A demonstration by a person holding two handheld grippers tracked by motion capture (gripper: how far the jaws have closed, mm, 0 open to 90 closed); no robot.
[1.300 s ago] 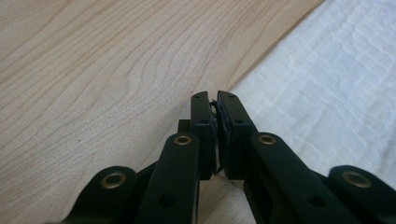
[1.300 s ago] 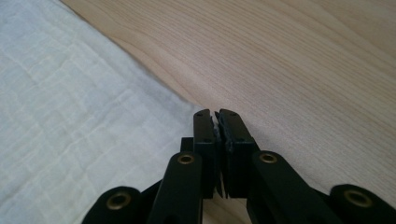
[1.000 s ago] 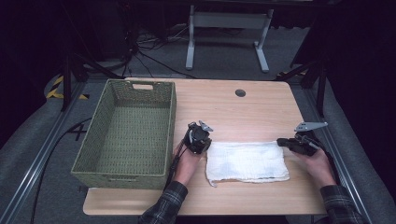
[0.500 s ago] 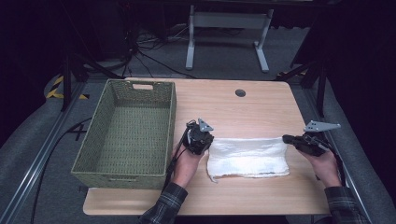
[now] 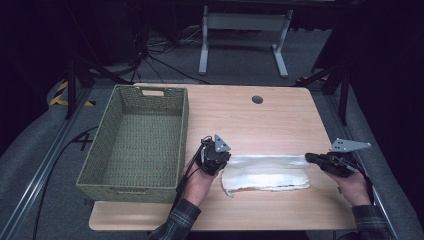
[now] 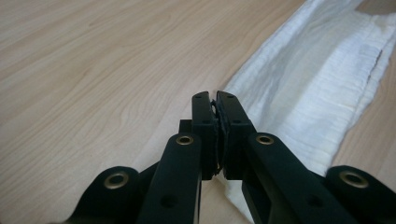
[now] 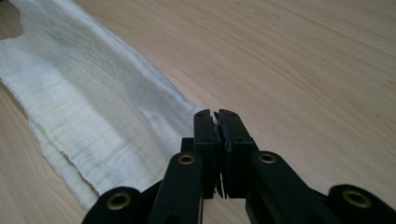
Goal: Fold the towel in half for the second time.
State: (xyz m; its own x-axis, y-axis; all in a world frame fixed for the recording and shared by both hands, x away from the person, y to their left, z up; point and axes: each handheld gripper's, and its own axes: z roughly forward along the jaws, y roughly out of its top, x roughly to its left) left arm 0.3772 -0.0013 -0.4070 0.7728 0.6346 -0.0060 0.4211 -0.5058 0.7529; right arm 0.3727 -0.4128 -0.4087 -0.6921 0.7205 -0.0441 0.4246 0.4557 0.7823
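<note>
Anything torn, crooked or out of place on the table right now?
Nothing looks damaged. The white cloth is folded unevenly: its near edges are ragged and its near left corner sticks out as a small flap. Left gripper and right gripper each pinch a far corner. The woven basket sits square and empty.

Both grippers — left gripper [image 5: 223,159], right gripper [image 5: 311,158] — are matte black, each topped by a grey three-cornered plate; brass-ringed screws stud the jaw arms, and plaid sleeves [image 5: 176,223] cover the forearms.
</note>
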